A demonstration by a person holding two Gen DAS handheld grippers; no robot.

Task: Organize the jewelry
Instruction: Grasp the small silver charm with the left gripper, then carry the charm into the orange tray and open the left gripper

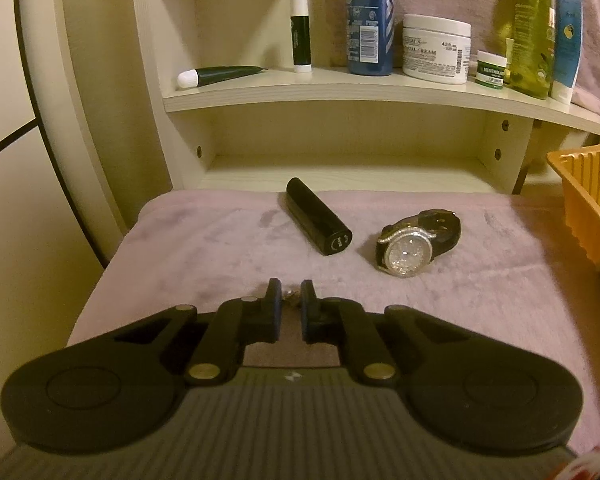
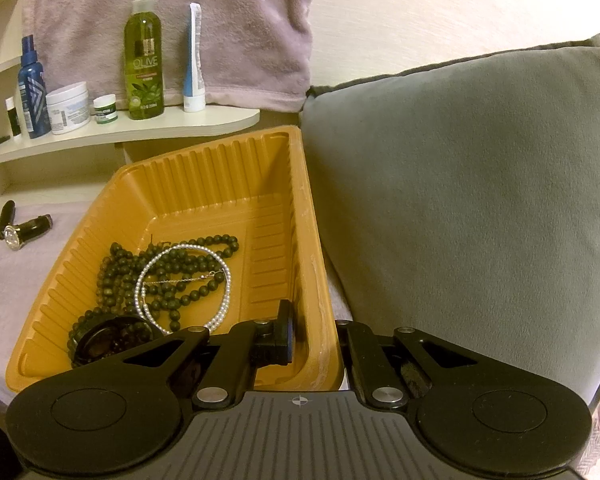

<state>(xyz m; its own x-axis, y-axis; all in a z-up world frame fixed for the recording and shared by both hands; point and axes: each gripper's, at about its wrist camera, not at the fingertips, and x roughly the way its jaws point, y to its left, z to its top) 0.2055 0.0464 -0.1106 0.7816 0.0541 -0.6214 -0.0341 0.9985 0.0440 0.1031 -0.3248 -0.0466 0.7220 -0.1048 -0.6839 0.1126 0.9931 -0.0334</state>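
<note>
My left gripper (image 1: pixel 291 300) rests low on the pink towel (image 1: pixel 180 248), its jaws nearly together on a small silver jewelry piece (image 1: pixel 292 297) at the tips. Beyond it lie a rhinestone watch (image 1: pixel 412 246) and a black lipstick tube (image 1: pixel 318 216). My right gripper (image 2: pixel 316 344) is shut on the right wall of the orange tray (image 2: pixel 204 148), with one finger (image 2: pixel 286 332) inside and the other hidden outside. In the tray lie a dark bead necklace (image 2: pixel 172 268), a pearl strand (image 2: pixel 224 308), a thin silver chain (image 2: pixel 188 279) and a round black item (image 2: pixel 104 340).
A shelf (image 1: pixel 340 88) behind the towel carries bottles, jars and tubes. A grey cushion (image 2: pixel 460 200) presses against the tray's right side. The tray's corner (image 1: pixel 588 200) shows at the right edge of the left wrist view.
</note>
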